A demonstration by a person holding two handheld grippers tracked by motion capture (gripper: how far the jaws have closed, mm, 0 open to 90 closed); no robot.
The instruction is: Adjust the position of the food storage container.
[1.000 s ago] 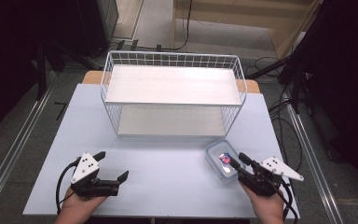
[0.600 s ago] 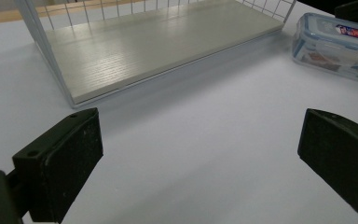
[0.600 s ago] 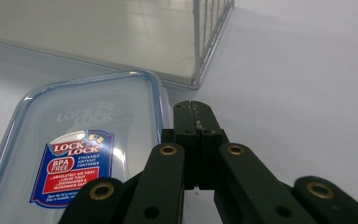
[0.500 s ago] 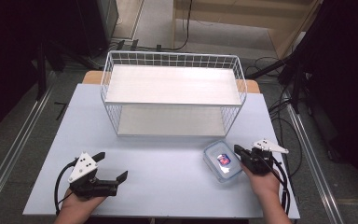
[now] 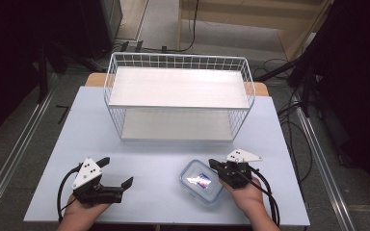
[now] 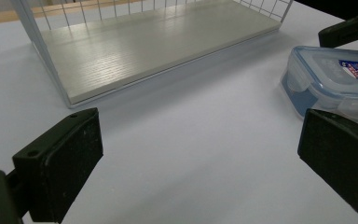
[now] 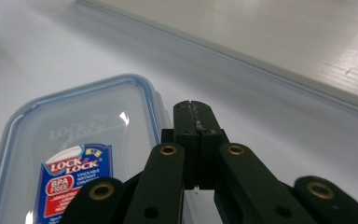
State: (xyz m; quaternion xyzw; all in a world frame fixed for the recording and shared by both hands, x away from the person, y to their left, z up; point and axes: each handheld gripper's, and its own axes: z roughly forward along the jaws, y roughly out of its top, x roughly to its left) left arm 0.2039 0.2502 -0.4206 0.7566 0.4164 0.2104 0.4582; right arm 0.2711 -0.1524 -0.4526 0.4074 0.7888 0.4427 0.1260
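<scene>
A clear plastic box (image 5: 201, 182) with a blue-rimmed lid and a red and blue label lies on the pale blue table (image 5: 159, 154), front right of centre. My right gripper (image 5: 213, 164) is shut with nothing between its jaws, and its tip is at the box's far right corner. In the right gripper view the closed tips (image 7: 196, 109) lie against the rim of the lid (image 7: 74, 140). My left gripper (image 5: 116, 172) rests open at the front left. Its wide-apart pads (image 6: 60, 158) hold nothing, and the box (image 6: 335, 84) lies ahead on the right.
A white wire rack (image 5: 177, 60) with two pale shelf boards stands across the back middle of the table. Its lower board (image 6: 154, 46) faces my left gripper. Cables trail from both grippers toward the table's front edge.
My right gripper has closed its jaws and slid left to the box's far right corner. The left gripper and the box have stayed put.
</scene>
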